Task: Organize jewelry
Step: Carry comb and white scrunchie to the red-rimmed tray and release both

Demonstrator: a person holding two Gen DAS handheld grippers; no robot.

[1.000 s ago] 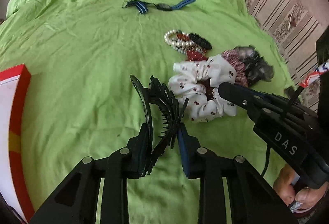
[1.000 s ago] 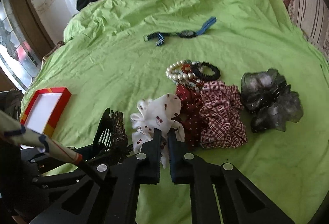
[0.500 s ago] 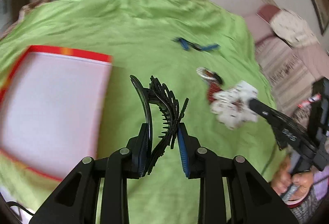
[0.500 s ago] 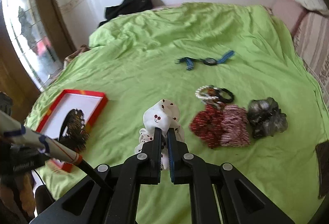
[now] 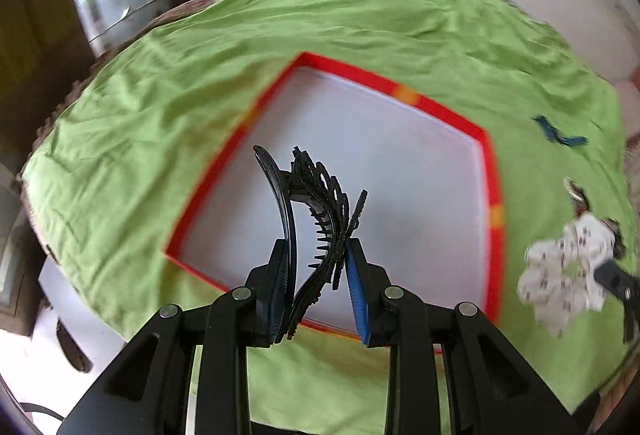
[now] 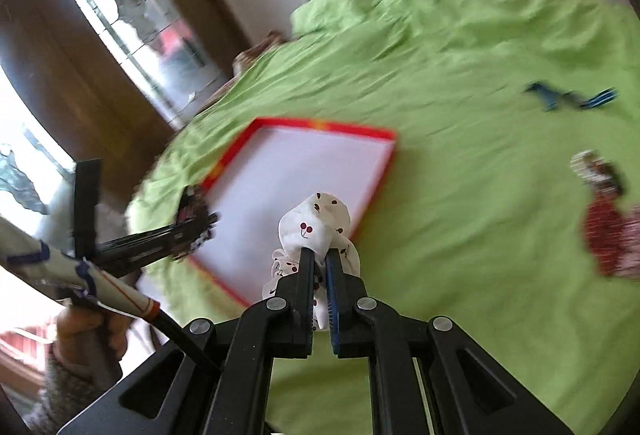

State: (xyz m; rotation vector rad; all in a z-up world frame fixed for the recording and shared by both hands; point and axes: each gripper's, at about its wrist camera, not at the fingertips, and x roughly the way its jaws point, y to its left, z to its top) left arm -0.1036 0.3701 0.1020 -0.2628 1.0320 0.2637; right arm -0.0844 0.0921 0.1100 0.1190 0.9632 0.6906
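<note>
My left gripper (image 5: pixel 318 255) is shut on a black toothed hair clip (image 5: pixel 316 203) and holds it over the white inside of a red-rimmed box (image 5: pixel 494 171). The same clip (image 6: pixel 196 219) shows at the box's left edge in the right wrist view. A white cherry-print scrunchie (image 6: pixel 312 225) is pinched in my shut right gripper (image 6: pixel 318 257), which hangs above the near right side of the box (image 6: pixel 348 133). In the left wrist view that scrunchie (image 5: pixel 564 275) floats at the right, off the bed.
A green sheet (image 6: pixel 460 47) covers the bed. On it lie a blue-strapped watch (image 6: pixel 568 99), a bead bracelet pile (image 6: pixel 596 171) and red scrunchies (image 6: pixel 608 235) at the right. A person's hand (image 6: pixel 88 331) grips the left tool. A wooden door and window stand at left.
Both grippers swung left from the accessory pile to the red box, carrying the hair clip and the white scrunchie. The box now fills the left wrist view's centre.
</note>
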